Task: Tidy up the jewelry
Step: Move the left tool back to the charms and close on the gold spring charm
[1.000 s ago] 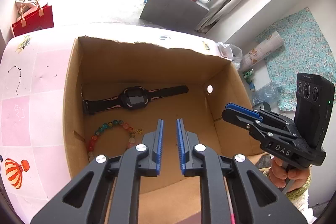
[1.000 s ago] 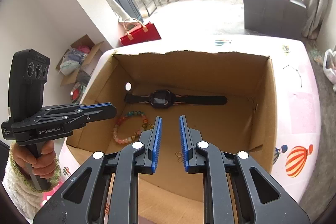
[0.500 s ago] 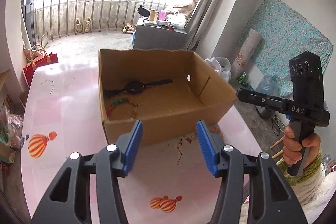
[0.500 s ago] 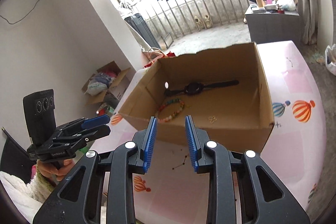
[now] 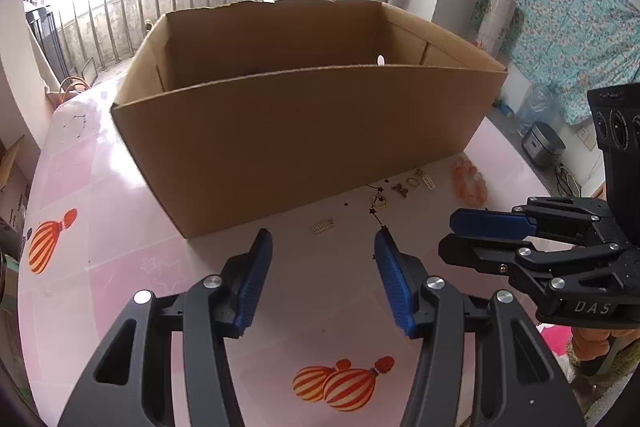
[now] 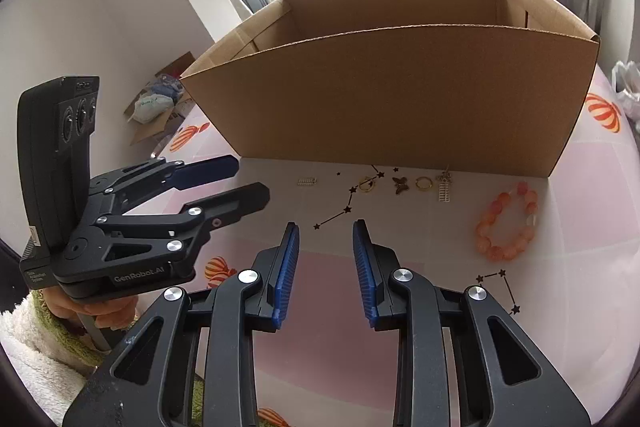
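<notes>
Right wrist view: orange bead bracelet (image 6: 507, 223) lies flat on the pink table (image 6: 580, 195), right of the gripper, near the cardboard box (image 6: 400, 99).
Small pieces: hair clip (image 6: 307, 181), ring (image 6: 366, 183), butterfly charm (image 6: 400, 184), hoop (image 6: 423, 182), comb-shaped charm (image 6: 445, 191) in a left-right row along the box's near wall; comb's long axis runs near-far.
Right gripper (image 6: 325, 263): narrow gap, empty.
Left gripper (image 5: 322, 279): wide, empty.
Hidden: box floor.

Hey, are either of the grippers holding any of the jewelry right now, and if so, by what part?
Nothing is held. The left gripper and right gripper both stand open and empty above the table, short of the orange bead bracelet and the small gold pieces.
</notes>
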`<action>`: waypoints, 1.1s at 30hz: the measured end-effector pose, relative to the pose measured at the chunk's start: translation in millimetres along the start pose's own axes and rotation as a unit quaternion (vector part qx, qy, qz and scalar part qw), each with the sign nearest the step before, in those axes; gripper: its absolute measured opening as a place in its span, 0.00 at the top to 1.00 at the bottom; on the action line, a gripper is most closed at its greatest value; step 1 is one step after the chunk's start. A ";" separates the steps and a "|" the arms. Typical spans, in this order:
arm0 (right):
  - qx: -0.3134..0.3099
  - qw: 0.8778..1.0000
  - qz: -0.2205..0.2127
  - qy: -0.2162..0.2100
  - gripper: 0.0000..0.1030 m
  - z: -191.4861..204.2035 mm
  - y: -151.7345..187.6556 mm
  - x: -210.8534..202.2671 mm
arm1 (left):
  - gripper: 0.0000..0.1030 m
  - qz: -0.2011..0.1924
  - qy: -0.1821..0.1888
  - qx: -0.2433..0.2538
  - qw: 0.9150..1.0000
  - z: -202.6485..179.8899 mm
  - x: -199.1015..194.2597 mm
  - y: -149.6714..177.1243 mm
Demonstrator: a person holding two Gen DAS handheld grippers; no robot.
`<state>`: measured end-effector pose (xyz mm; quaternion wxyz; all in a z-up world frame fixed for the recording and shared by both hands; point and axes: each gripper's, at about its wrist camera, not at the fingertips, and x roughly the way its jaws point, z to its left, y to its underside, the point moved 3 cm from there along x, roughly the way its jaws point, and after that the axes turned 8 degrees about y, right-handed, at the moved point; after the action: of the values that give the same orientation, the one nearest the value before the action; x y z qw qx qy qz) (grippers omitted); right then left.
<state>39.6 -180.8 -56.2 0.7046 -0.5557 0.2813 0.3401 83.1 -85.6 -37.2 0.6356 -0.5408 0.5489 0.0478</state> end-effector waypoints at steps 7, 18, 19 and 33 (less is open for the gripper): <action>0.030 0.999 -0.002 -0.027 0.73 -15.4 -2.3 10.3 | 0.73 0.031 0.007 0.051 0.998 -7.8 30.0 -14.1; 0.047 0.998 0.001 -0.051 0.73 -23.9 -2.4 15.8 | 0.81 0.060 -0.009 0.078 0.995 -4.3 49.5 -15.6; 0.048 0.997 0.001 -0.052 0.73 -27.0 1.1 12.6 | 0.81 0.060 -0.008 0.079 0.995 -4.4 50.8 -16.0; 0.072 0.996 0.000 -0.061 0.73 -41.8 9.0 8.0 | 0.89 0.059 -0.001 0.102 0.993 -6.8 55.3 -15.5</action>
<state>36.6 -218.8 -77.2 0.7587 -0.4819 0.2617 0.3517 110.5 -126.5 -67.5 0.6844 -0.4396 0.5809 0.0292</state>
